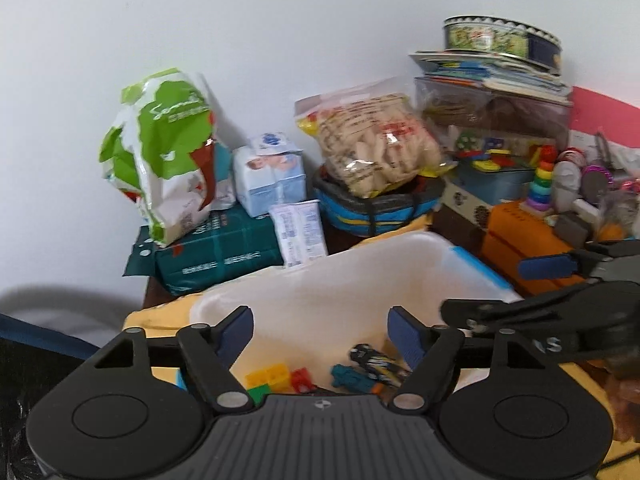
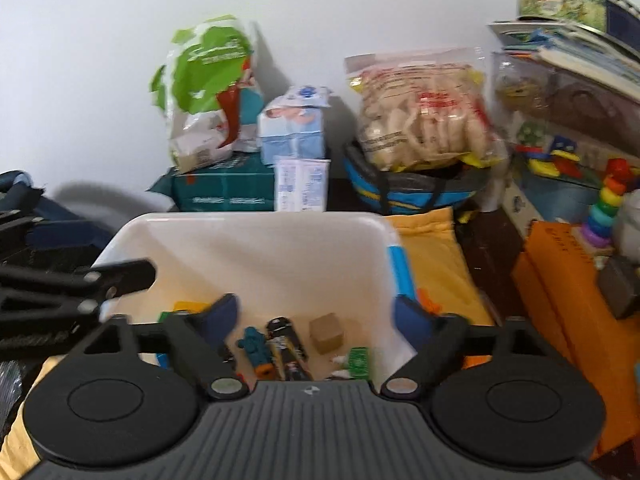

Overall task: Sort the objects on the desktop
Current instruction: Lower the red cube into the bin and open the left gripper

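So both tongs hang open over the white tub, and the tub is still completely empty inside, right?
Not quite. Both the left tongs and the right tongs do hang open over the white tub, but the tub is not empty. The right wrist view shows small things on its floor: a teal toy figure, a brown cube, a green brick and others.

- Dark tabletop (image 2: 486, 240), bearing:
- yellow cloth (image 2: 434, 248) beneath white bin (image 2: 256, 220)
- green pack (image 2: 224, 188) behind bin
- orange box (image 2: 568, 280) right of bin
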`<act>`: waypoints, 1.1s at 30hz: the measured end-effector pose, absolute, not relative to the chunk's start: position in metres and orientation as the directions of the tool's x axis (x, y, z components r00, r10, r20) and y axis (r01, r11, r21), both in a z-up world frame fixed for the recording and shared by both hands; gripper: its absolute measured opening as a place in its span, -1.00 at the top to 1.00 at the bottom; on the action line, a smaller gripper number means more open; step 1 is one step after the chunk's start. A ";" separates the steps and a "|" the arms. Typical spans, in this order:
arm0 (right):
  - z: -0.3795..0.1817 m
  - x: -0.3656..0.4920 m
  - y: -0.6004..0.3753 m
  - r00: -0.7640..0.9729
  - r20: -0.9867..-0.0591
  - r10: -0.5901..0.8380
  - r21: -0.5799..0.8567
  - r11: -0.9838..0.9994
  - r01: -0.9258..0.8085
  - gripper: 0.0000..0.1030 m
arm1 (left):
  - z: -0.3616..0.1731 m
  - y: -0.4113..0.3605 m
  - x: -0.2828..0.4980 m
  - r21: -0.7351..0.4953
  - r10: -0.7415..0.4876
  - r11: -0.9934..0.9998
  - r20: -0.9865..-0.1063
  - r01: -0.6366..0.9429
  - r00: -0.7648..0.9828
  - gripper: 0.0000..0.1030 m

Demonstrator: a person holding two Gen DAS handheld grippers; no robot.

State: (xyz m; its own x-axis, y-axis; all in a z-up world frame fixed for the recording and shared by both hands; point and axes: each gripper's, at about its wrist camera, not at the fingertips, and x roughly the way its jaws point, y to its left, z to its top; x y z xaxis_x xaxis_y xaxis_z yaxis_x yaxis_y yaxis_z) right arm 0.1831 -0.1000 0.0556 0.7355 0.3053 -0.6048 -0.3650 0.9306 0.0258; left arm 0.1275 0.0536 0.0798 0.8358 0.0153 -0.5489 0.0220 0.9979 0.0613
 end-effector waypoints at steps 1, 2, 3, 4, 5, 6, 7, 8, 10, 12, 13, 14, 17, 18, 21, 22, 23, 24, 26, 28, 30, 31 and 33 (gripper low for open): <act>0.058 0.184 -0.101 0.734 -0.612 0.294 0.027 0.935 -0.352 -0.85 | 0.081 0.052 0.127 0.064 0.017 0.998 -0.555 0.023 0.832 -0.54; 0.060 0.185 -0.102 0.729 -0.623 0.283 0.027 0.940 -0.341 -0.91 | 0.083 0.050 0.127 0.070 0.024 0.997 -0.563 0.018 0.826 -0.54; 0.061 0.187 -0.102 0.721 -0.639 0.270 0.024 0.943 -0.333 -0.96 | 0.084 0.049 0.128 0.074 0.033 0.997 -0.572 0.012 0.820 -0.54; 0.062 0.189 -0.102 0.709 -0.655 0.260 0.017 0.944 -0.330 -0.96 | 0.085 0.049 0.130 0.080 0.043 0.997 -0.582 0.005 0.812 -0.54; 0.063 0.191 -0.101 0.699 -0.669 0.254 0.010 0.943 -0.334 -0.97 | 0.086 0.049 0.133 0.090 0.060 0.996 -0.595 -0.008 0.801 -0.54; 0.063 0.192 -0.101 0.690 -0.679 0.250 0.002 0.941 -0.340 -0.98 | 0.087 0.050 0.135 0.097 0.074 0.995 -0.602 -0.018 0.795 -0.54; 0.064 0.193 -0.100 0.685 -0.686 0.246 -0.007 0.939 -0.344 -0.98 | 0.088 0.050 0.135 0.106 0.083 0.994 -0.607 -0.023 0.790 -0.54; 0.064 0.194 -0.100 0.683 -0.690 0.240 -0.014 0.939 -0.344 -1.00 | 0.088 0.050 0.137 0.119 0.095 0.993 -0.614 -0.028 0.783 -0.54; 0.065 0.195 -0.100 0.678 -0.697 0.233 -0.021 0.939 -0.344 -1.00 | 0.087 0.050 0.141 0.142 0.118 0.989 -0.624 -0.037 0.772 -0.54; 0.065 0.194 -0.102 0.671 -0.704 0.234 -0.008 0.941 -0.338 -1.00 | 0.086 0.052 0.142 0.154 0.131 0.987 -0.629 -0.043 0.766 -0.54; 0.065 0.194 -0.102 0.668 -0.706 0.235 -0.003 0.942 -0.335 -1.00 | 0.086 0.052 0.142 0.157 0.135 0.987 -0.631 -0.045 0.764 -0.54; 0.065 0.194 -0.103 0.667 -0.707 0.237 0.000 0.942 -0.335 -1.00 | 0.086 0.053 0.142 0.158 0.138 0.986 -0.634 -0.047 0.761 -0.54; 0.066 0.191 -0.103 0.669 -0.704 0.240 -0.004 0.940 -0.342 -1.00 | 0.084 0.055 0.142 0.159 0.145 0.986 -0.640 -0.055 0.754 -0.54; 0.066 0.191 -0.103 0.670 -0.703 0.238 -0.007 0.940 -0.341 -1.00 | 0.084 0.055 0.142 0.159 0.147 0.986 -0.643 -0.057 0.752 -0.54; 0.068 0.191 -0.103 0.670 -0.703 0.239 -0.005 0.940 -0.340 -1.00 | 0.083 0.055 0.144 0.162 0.155 0.985 -0.648 -0.063 0.746 -0.54; 0.068 0.191 -0.102 0.671 -0.703 0.236 -0.008 0.941 -0.339 -1.00 | 0.082 0.055 0.144 0.164 0.159 0.984 -0.650 -0.067 0.744 -0.54; 0.068 0.191 -0.102 0.671 -0.703 0.234 -0.010 0.941 -0.339 -1.00 | 0.081 0.056 0.145 0.166 0.163 0.984 -0.652 -0.071 0.740 -0.54; 0.067 0.192 -0.102 0.670 -0.705 0.234 -0.012 0.940 -0.341 -1.00 | 0.080 0.056 0.146 0.167 0.166 0.983 -0.656 -0.073 0.736 -0.54; 0.066 0.193 -0.101 0.666 -0.708 0.234 -0.012 0.939 -0.342 -1.00 | 0.078 0.056 0.148 0.161 0.167 0.984 -0.665 -0.078 0.728 -0.54; 0.064 0.193 -0.100 0.662 -0.713 0.232 -0.016 0.938 -0.347 -1.00 | 0.076 0.057 0.149 0.147 0.159 0.986 -0.672 -0.080 0.723 -0.54; 0.062 0.194 -0.098 0.655 -0.719 0.231 -0.023 0.934 -0.355 -1.00 | 0.075 0.057 0.150 0.144 0.160 0.986 -0.676 -0.084 0.720 -0.54; 0.061 0.194 -0.097 0.652 -0.722 0.232 -0.025 0.933 -0.360 -1.00 | 0.075 0.057 0.151 0.141 0.158 0.986 -0.677 -0.084 0.718 -0.54; 0.060 0.195 -0.096 0.648 -0.726 0.231 -0.028 0.931 -0.364 -1.00 | 0.074 0.058 0.151 0.137 0.155 0.987 -0.678 -0.084 0.719 -0.53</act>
State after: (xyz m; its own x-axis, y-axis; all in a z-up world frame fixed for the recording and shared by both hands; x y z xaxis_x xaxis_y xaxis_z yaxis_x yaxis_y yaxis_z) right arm 0.1946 -0.0955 0.0600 0.6476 0.2314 -0.7260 -0.3644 0.9308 -0.0283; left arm 0.1513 0.0576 0.0742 0.7185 0.1549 -0.6780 -0.0836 0.9870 0.1370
